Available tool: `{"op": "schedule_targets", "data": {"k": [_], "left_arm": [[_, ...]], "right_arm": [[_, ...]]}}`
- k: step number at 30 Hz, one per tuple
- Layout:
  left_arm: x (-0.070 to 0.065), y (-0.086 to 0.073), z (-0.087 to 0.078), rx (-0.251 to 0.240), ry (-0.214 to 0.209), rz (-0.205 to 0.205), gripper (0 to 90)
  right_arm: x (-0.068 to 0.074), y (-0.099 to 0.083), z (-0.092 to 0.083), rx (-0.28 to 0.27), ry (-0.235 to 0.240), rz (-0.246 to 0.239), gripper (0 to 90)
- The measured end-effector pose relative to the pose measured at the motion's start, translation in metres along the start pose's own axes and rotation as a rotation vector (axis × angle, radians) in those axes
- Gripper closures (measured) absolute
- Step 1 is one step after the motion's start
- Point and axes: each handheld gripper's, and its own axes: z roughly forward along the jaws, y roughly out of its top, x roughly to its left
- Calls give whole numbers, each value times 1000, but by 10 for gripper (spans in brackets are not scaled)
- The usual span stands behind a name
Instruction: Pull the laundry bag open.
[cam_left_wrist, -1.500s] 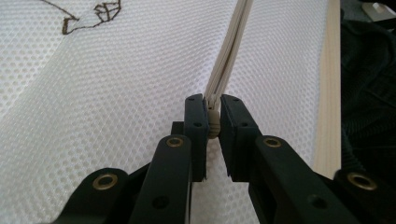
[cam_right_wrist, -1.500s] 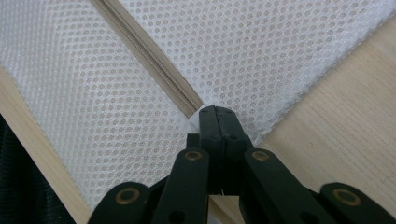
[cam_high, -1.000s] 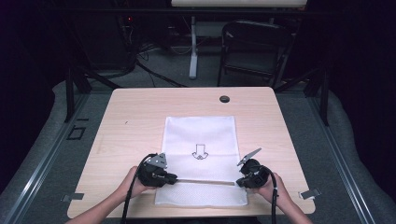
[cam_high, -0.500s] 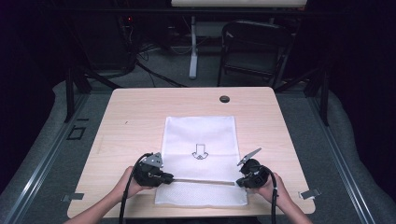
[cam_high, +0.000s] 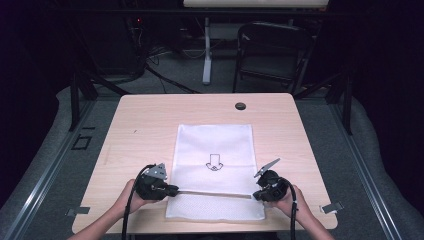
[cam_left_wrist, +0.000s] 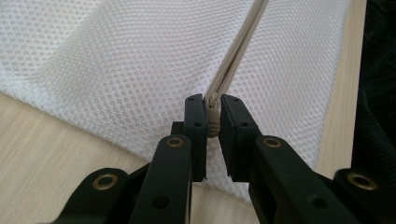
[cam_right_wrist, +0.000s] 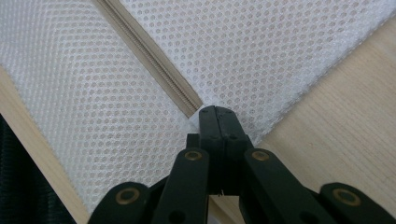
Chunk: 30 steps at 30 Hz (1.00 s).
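A pale wooden surface (cam_high: 150, 125) stands on grey carpet (cam_high: 60, 115) in a dark room. Behind it a black folding chair (cam_high: 270, 55) faces a white post (cam_high: 206, 50), with cables (cam_high: 165, 75) trailing across the floor.

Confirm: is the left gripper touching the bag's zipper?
Touching. The left gripper view shows the left gripper clamped on the end of the zipper of the mesh bag.

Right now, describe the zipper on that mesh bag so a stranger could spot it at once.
On the wooden table lies a white mesh bag. Near its front edge, a beige zipper runs straight across, pinched at its ends by the left gripper and right gripper.
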Motion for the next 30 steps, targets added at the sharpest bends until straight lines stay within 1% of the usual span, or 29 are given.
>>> {"op": "schedule_targets", "data": {"k": [2,3,4,5,7,8,9,11,12,14,15,16,17,19,20,21,22,23,24,25,27,28,30], "left_arm": [[0,-1,-1,6,10,0,818],[1,-2,-2,2,4,-6,818],[2,-3,-3,5,13,-9,818],[2,-4,-4,2,12,-12,818],[2,-5,-5,7,14,-10,818],[2,-5,-5,-1,11,-15,817],[2,-5,-6,5,17,-11,817],[2,-7,-7,-2,19,-20,817],[3,-8,-8,5,26,-19,817],[4,-10,-10,6,33,-26,818],[4,-12,-12,8,37,-34,817],[6,-14,-13,11,48,-38,817],[8,-18,-16,13,56,-47,818],[11,-24,-21,15,72,-68,817],[12,-27,-23,5,60,-79,817],[11,-28,-24,4,61,-79,817],[9,-28,-23,14,66,-72,817],[8,-28,-22,23,67,-68,817],[8,-29,-21,23,64,-72,817],[8,-30,-21,16,53,-84,817],[8,-32,-21,13,47,-92,817],[8,-33,-20,15,43,-97,817],[7,-34,-18,24,36,-108,816]], "right_arm": [[0,1,-1,10,1,-9,900],[0,0,-1,8,1,-8,900],[0,0,0,3,0,-3,900],[0,0,0,-1,1,2,900],[-1,0,0,3,-1,-1,900],[-1,0,-1,8,-7,-5,900],[-1,0,0,6,-2,-4,900],[-1,0,-1,8,-7,-5,900],[0,0,0,4,0,-2,900],[0,0,0,3,-2,0,900],[0,0,0,-7,-1,7,900],[-1,0,0,2,-1,0,900],[0,0,1,-8,-2,9,900],[0,-1,1,-9,-1,10,900],[0,0,1,-9,-2,9,900],[0,0,1,-8,-1,8,900],[0,0,1,-8,0,8,900],[-1,0,0,6,0,-4,900],[-1,0,0,7,-1,-4,900],[0,0,1,-8,0,9,900],[-1,-1,1,-10,3,7,900],[-2,0,-1,6,3,-9,900],[-2,0,-1,8,5,-13,900]]}}
